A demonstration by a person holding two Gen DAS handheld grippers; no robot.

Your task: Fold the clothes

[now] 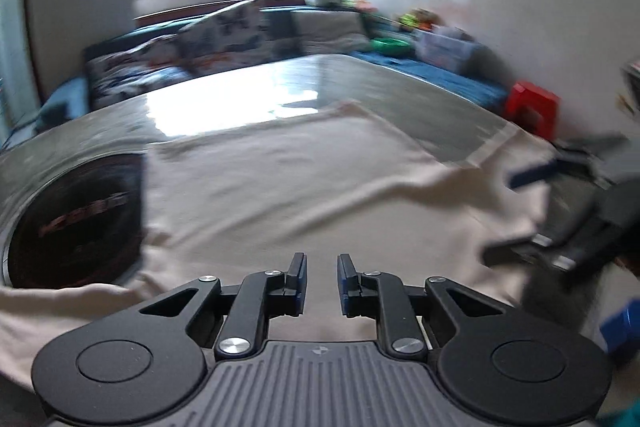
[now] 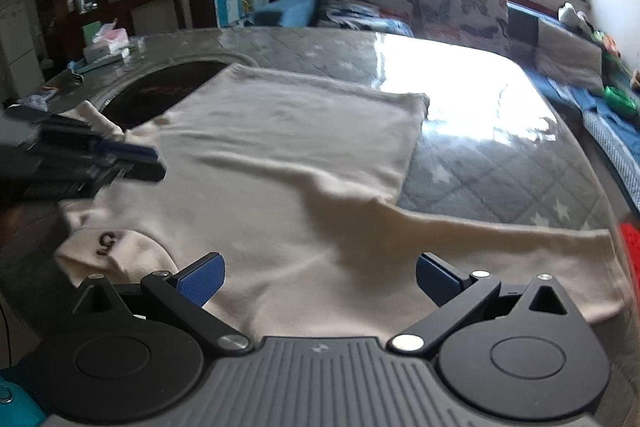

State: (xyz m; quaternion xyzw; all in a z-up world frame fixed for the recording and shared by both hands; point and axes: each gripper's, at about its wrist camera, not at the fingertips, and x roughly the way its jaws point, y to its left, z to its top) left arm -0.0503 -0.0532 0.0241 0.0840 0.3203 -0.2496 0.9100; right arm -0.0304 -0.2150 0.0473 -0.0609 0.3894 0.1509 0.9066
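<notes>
A cream shirt [image 1: 288, 187] lies spread on the table, one sleeve [image 2: 520, 239] stretched out to the right in the right wrist view. A dark mark shows on its rolled near-left edge [image 2: 108, 241]. My left gripper [image 1: 322, 269] hovers low over the shirt's near part, its pads a narrow gap apart with nothing between them. The right wrist view shows it blurred at the left [image 2: 154, 165], by the shirt's left edge. My right gripper [image 2: 320, 281] stands wide open above the shirt's near edge, holding nothing. The left wrist view has it blurred at the right [image 1: 512, 215].
The table [image 2: 480, 167] has a glossy top over a grey quilted star pattern, with a dark round inset [image 1: 72, 223] partly under the shirt. A tissue box [image 2: 108, 43] sits at its far left corner. A sofa with cushions [image 2: 460, 11] and a red stool [image 1: 532, 107] stand beyond.
</notes>
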